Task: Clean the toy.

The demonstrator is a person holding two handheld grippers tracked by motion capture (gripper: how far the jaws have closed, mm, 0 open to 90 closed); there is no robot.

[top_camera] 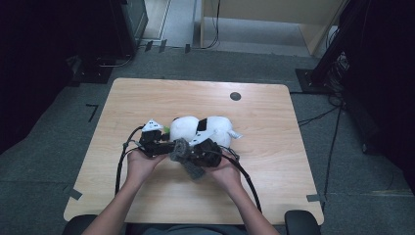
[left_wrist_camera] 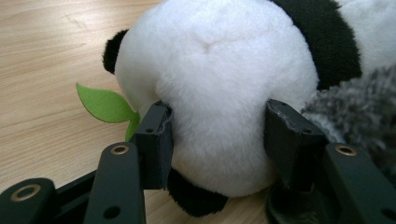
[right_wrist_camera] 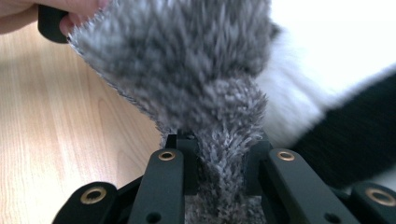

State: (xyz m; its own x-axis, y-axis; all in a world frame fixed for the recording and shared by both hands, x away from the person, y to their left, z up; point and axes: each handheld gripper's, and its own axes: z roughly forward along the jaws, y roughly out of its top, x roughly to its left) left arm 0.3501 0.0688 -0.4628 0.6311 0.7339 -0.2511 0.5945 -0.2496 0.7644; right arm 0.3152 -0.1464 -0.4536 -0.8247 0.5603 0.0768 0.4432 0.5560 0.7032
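Wooden table point(top_camera: 147, 98), grey carpet point(top_camera: 49, 127)

A: Where could a hand pass?

B: The pale wooden table point(top_camera: 147, 98) is bare to the left, right and far side; a small dark round disc point(top_camera: 235, 96) lies near the far edge.

A: And what blocks the way?

B: The black-and-white plush panda point(top_camera: 200, 128) lies mid-table, with the shaggy grey fabric piece point(top_camera: 186, 157) bunched against its near side, just before both hands.

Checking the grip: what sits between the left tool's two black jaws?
The white-and-black plush panda, its white fur bulging between the jaws, seen in the left gripper view.
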